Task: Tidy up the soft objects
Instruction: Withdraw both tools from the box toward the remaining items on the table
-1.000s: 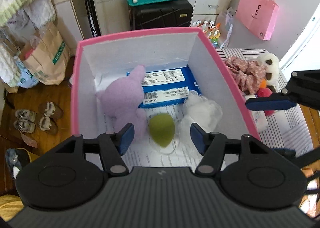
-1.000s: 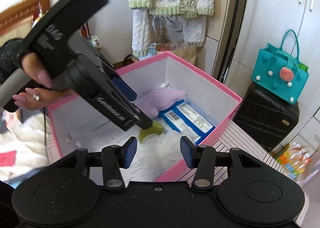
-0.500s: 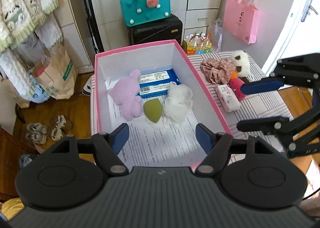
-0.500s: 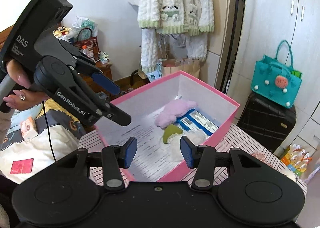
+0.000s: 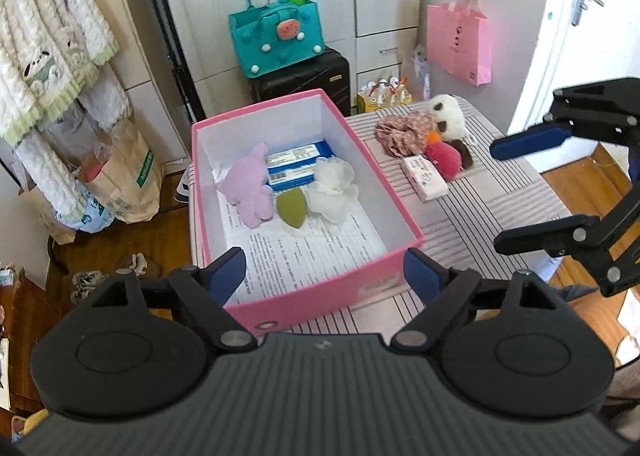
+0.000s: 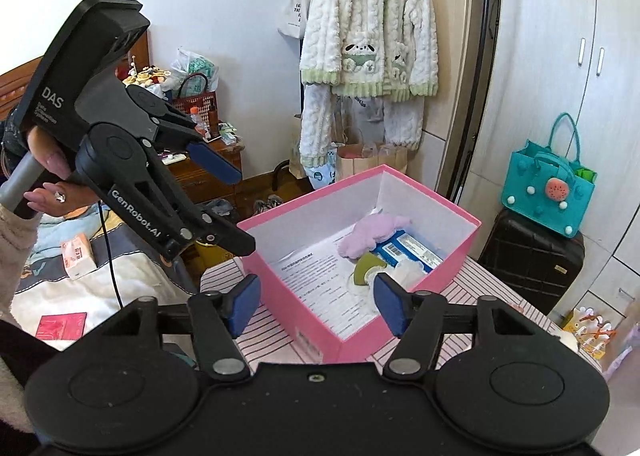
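Observation:
A pink box [image 5: 400, 211] [image 6: 440, 276] stands on a striped table. Inside lie a lilac plush [image 5: 250, 191] [image 6: 372, 234], an olive sponge [image 5: 292, 207] [image 6: 368, 270], a white fluffy puff [image 5: 332, 187] [image 6: 408, 270] and a blue packet [image 5: 296, 165] [image 6: 412, 252]. My left gripper [image 5: 324, 276] hovers above the box's near end, jaws opening, nothing between them. My right gripper [image 6: 316, 304] hangs over the box's near corner, jaws also opening and empty. Beside the box lie a floral scrunchie [image 5: 400, 129], a white plush [image 5: 448, 113], a red puff [image 5: 442, 157] and a tissue pack [image 5: 424, 177].
A black suitcase [image 5: 304, 75] with a teal bag [image 5: 276, 37] stands behind the table. A pink bag [image 5: 460, 41] hangs on the wall. Paper bags [image 5: 124, 179] and shoes [image 5: 104, 276] sit on the wooden floor at left. A bed [image 6: 80, 276] lies left of the table.
Both grippers pulled back and up out of the box and widened their jaws. The olive sponge and white puff stay lying inside the box.

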`<state>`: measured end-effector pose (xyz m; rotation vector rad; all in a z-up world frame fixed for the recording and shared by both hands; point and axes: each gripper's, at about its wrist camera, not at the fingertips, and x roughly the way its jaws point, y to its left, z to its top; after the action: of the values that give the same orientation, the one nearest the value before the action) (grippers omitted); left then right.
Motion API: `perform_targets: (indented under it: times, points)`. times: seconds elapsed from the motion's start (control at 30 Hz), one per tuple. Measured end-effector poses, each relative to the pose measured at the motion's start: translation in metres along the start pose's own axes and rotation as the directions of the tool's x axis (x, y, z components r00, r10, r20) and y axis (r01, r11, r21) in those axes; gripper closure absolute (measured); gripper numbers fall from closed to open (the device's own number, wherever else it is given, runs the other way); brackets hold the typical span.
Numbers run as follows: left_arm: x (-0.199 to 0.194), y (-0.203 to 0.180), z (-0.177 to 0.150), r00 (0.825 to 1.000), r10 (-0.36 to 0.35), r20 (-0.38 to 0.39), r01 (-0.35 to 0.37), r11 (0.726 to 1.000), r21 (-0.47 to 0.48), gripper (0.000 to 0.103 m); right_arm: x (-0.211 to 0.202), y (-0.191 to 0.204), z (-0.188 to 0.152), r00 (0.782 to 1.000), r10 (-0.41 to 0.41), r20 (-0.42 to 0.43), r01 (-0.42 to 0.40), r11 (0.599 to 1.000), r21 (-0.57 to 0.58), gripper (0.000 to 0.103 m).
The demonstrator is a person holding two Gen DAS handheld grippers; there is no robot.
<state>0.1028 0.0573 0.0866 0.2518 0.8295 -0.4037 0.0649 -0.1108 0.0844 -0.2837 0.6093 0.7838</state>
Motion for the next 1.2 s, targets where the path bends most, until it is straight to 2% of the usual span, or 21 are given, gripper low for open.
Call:
perform_targets:
  times: [0.07, 0.37, 0.5, 0.63, 0.83, 1.03, 1.1, 1.2]
  points:
    - [-0.004, -0.006, -0.004, 1.0, -0.004, 0.006, 0.004, 1.0, 0.016, 0.012, -0.007, 0.005, -0.005, 1.0, -0.006, 0.006, 0.006, 1.0, -0.004, 0.027]
    - [-0.014, -0.041, -0.024, 0.999, -0.026, 0.027, 0.023, 0.996, 0.091, 0.006, -0.041, 0.018, -0.038, 0.997, -0.066, 0.037, 0.067, 0.998, -0.008, 0.016]
    - [-0.012, -0.058, -0.034, 0.998, -0.064, 0.025, 0.06, 0.99, 0.126, 0.005, -0.055, 0.019, -0.058, 0.994, -0.1, 0.045, 0.099, 0.995, 0.015, 0.013]
    - [-0.008, -0.074, -0.043, 0.993, -0.103, 0.063, 0.095, 0.988, 0.118, 0.005, -0.062, 0.017, -0.08, 0.989, -0.14, 0.043, 0.137, 0.989, 0.055, 0.01]
    - [0.007, -0.086, -0.043, 0.986, -0.122, 0.116, 0.112, 0.99, 0.09, 0.005, -0.072, 0.011, -0.114, 0.975, -0.215, 0.064, 0.209, 0.974, 0.087, 0.008]
    - [0.025, -0.099, -0.043, 0.972, -0.165, 0.166, 0.154, 0.985, 0.077, 0.005, -0.078, -0.012, -0.141, 0.948, -0.296, 0.117, 0.28, 0.95, 0.138, 0.008]
    - [0.033, -0.104, -0.044, 0.967, -0.179, 0.184, 0.167, 0.983, 0.078, 0.006, -0.079, -0.024, -0.152, 0.937, -0.316, 0.148, 0.289, 0.94, 0.178, 0.008]
    - [0.049, -0.112, -0.046, 0.962, -0.187, 0.201, 0.178, 0.982, 0.064, 0.007, -0.073, -0.038, -0.164, 0.932, -0.324, 0.161, 0.289, 0.935, 0.207, 0.008]
